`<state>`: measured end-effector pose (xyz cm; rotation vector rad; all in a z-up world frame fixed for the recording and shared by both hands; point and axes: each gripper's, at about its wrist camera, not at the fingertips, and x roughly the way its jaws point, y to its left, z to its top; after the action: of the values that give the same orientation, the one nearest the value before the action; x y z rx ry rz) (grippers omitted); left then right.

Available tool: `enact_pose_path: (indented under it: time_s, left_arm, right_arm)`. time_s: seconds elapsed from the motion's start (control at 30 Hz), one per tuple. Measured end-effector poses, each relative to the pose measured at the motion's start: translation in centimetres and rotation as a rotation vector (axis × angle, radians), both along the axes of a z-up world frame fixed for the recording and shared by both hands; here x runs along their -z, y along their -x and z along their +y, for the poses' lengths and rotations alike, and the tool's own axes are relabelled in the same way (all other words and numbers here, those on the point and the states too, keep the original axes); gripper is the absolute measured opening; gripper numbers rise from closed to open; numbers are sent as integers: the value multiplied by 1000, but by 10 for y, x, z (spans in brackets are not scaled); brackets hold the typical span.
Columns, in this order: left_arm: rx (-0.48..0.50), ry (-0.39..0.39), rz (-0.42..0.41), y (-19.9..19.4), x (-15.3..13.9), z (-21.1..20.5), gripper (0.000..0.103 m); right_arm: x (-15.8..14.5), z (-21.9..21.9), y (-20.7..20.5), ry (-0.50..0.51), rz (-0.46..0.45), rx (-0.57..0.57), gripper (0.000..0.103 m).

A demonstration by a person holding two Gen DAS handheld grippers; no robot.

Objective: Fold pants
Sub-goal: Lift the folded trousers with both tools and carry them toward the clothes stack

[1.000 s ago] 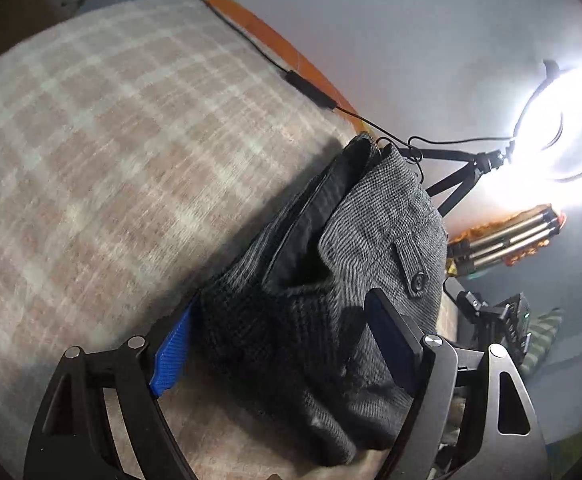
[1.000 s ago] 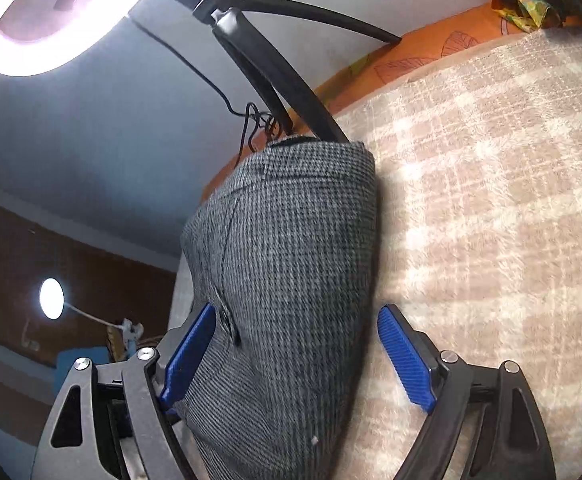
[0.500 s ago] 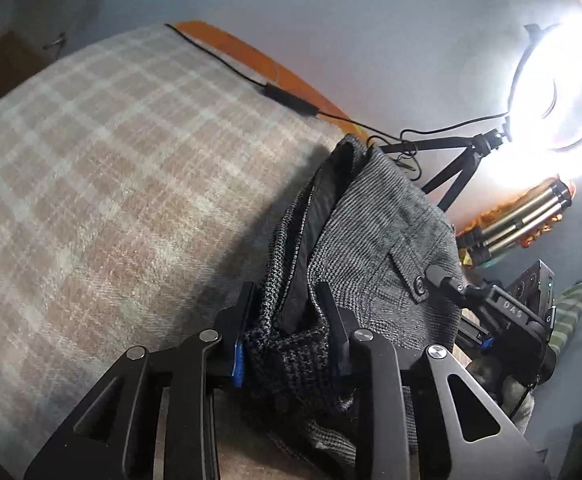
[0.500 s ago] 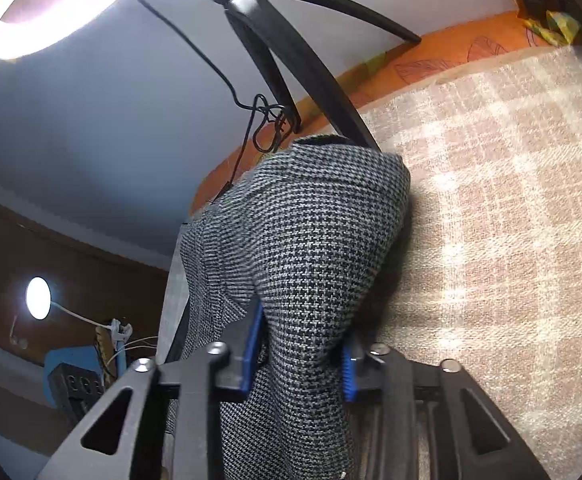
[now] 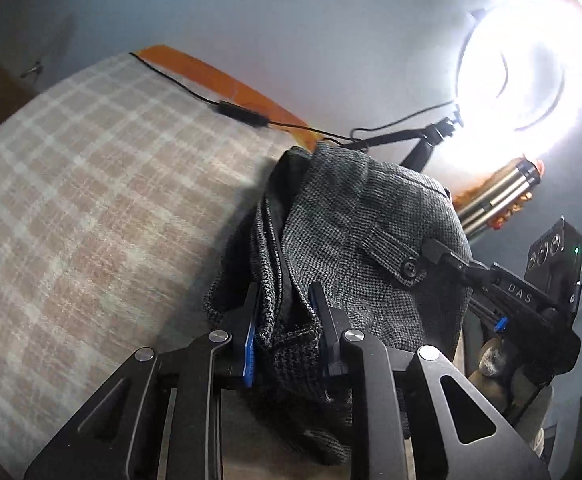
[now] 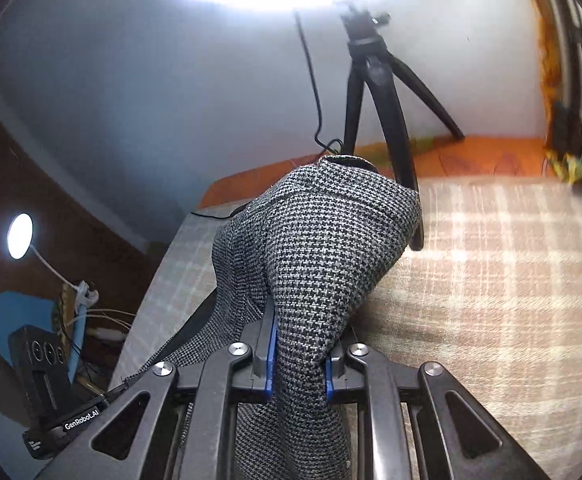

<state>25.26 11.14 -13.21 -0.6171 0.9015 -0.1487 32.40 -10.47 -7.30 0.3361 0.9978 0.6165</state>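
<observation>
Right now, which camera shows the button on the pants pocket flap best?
The left wrist view: the pocket flap button on the pants faces the lens. The right wrist view shows only plain houndstooth fabric, no button.

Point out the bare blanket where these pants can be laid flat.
Both grippers, left gripper and right gripper, are clamped on the pants. Bare plaid blanket spreads left of the pants up to the black cable. It is crowded behind them around the tripod and the ring light.

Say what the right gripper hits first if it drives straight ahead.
The right gripper is already shut on the pants; the bunched cloth leads. Beyond it, likely the tripod, then the wall; depth unclear.
</observation>
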Motion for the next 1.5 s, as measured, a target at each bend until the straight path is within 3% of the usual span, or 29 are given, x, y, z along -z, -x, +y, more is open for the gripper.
enact_pose_path:
  time_s: [0.23, 0.77, 1.27, 1.5]
  left_arm:
    - [63, 17, -15, 2, -7, -29, 20]
    - [265, 28, -117, -1, -53, -140, 19]
    - [438, 35, -252, -30, -106, -309, 19]
    - [493, 19, -304, -46, -120, -389, 19]
  right_arm:
    - [-24, -8, 15, 37, -62, 15, 15]
    - [-75, -141, 38, 111, -144, 106, 15]
    - [-132, -291, 33, 202, -245, 252, 15]
    - [-148, -362, 7, 282, -279, 283, 15]
